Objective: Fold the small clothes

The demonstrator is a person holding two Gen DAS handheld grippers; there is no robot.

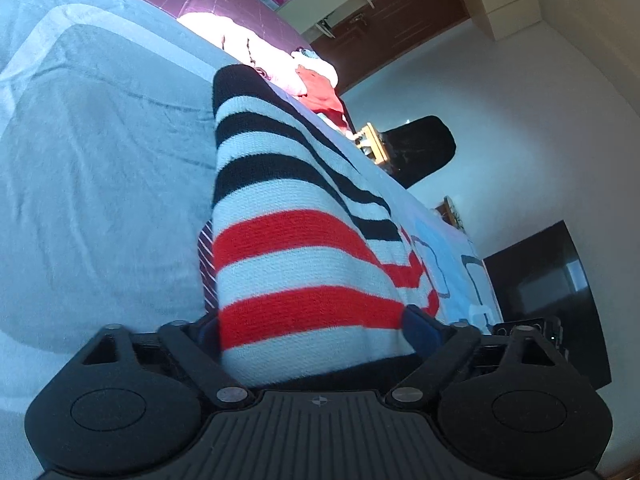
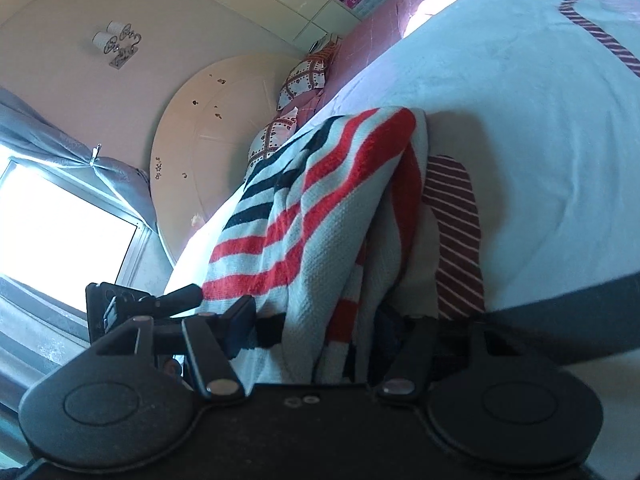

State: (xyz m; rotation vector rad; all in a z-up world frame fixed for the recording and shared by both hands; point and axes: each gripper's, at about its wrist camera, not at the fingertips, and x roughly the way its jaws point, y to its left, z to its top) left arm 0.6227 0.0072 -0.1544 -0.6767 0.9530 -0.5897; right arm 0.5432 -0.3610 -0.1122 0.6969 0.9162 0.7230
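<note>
A small knitted sweater (image 1: 296,240) with white, red and black stripes is held up over a pale blue bed sheet (image 1: 100,168). My left gripper (image 1: 312,332) is shut on the sweater's near edge, which fills the space between the fingers. In the right wrist view the same sweater (image 2: 320,216) hangs in folds. My right gripper (image 2: 320,332) is shut on its bunched lower edge. The fingertips of both grippers are hidden by the knit.
A pile of pink and red clothes (image 1: 316,80) lies at the far end of the bed. A black chair back (image 1: 420,148) and a dark cabinet (image 1: 552,296) stand beside the bed. Patterned pillows (image 2: 300,80) and a round headboard (image 2: 212,136) show in the right wrist view.
</note>
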